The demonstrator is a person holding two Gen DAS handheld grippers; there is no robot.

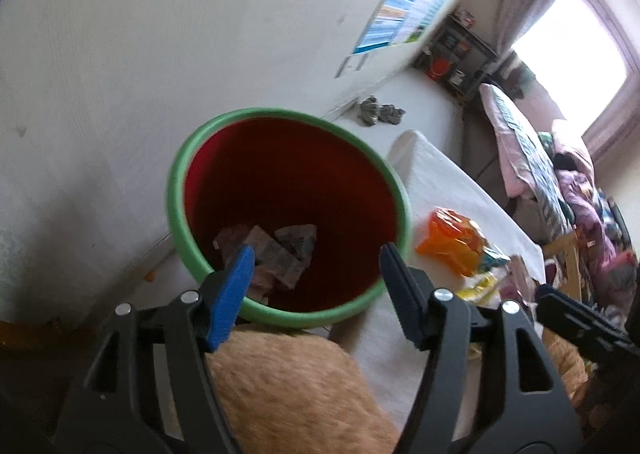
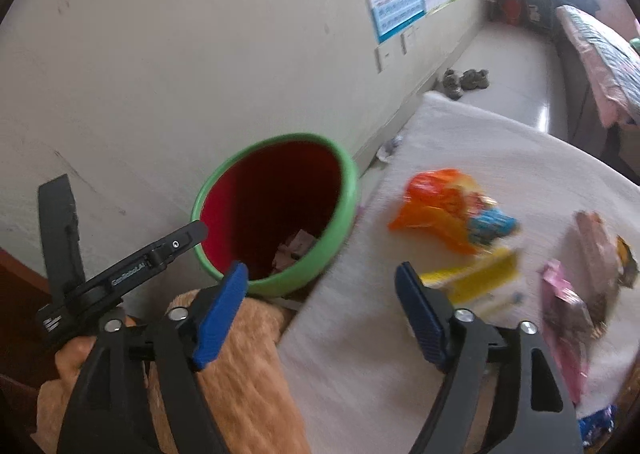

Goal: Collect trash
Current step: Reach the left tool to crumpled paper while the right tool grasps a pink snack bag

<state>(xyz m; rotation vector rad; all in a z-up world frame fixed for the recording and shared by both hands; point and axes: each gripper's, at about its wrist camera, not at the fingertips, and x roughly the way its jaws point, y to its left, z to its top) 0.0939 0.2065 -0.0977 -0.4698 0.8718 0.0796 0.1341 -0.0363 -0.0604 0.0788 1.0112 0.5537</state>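
Orange wrapper (image 2: pixel 436 209) lies nearest the bin (image 2: pixel 340 169); right gripper (image 2: pixel 320 308), jaws released and empty like the left gripper (image 1: pixel 316 282), should straddle it squarely before clenching.

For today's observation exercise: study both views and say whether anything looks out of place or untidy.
Yes. Loose wrappers lie scattered on the white table: an orange packet, a yellow one and a pink one, not in the red bin, which already holds some trash. A crumpled scrap lies on the floor by the wall.
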